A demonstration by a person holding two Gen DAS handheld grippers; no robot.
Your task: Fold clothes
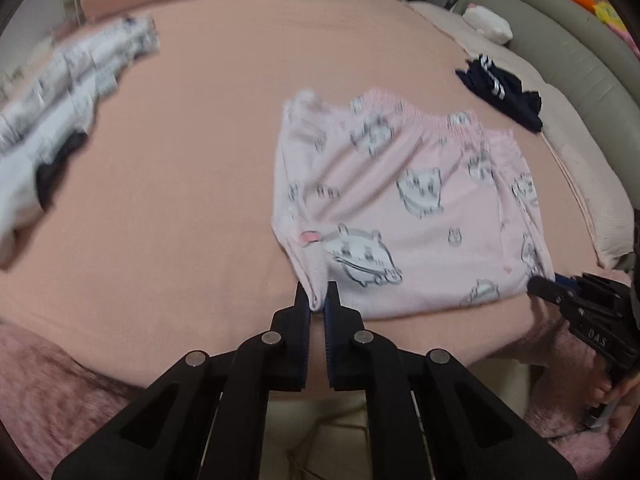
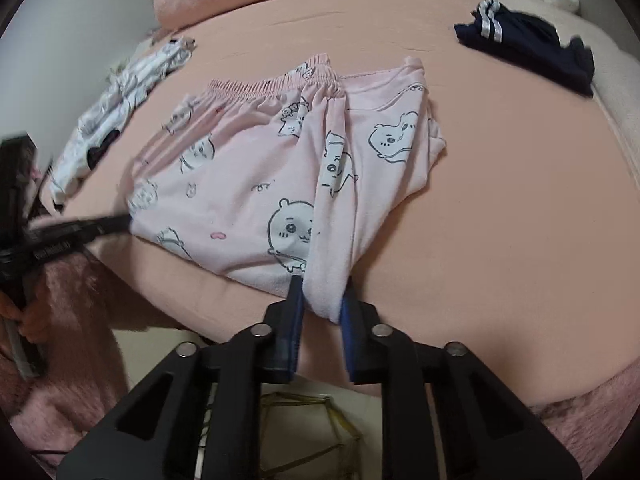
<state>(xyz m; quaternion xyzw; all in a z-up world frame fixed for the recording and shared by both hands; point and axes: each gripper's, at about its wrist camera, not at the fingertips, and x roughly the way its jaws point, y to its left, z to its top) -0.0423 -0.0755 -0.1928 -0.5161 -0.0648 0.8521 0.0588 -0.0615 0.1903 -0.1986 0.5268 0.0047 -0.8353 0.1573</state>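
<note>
On the near edge of the bed [image 1: 192, 168], the pink pyjama bottoms [image 1: 400, 208] lie spread flat, waistband away from us, already doubled over by the look of them. And here we go: the left gripper [image 1: 318, 300] is nipped almost fully shut on the near left corner of the cloth, just a thin fold caught between its blue pads. The right gripper [image 2: 322, 294] has its jaws a touch wider, clamped on a thicker bunch at the near right corner. Both corners pinched, then, so I'd call this the start of the next fold.

What's wanted now, I reckon, is a lift of both corners together, kept level, carried away toward the waistband and laid down square so the edges meet.

Off to the left lies a white printed garment [image 1: 68, 92], still crumpled; far right, a dark navy garment [image 2: 528, 52] with white stripes. Both look like they're waiting their turn.

Writing? The right gripper's body shows pale lettering in the left camera, something like "OAS". The label on the left gripper's side is too blurred to read.
</note>
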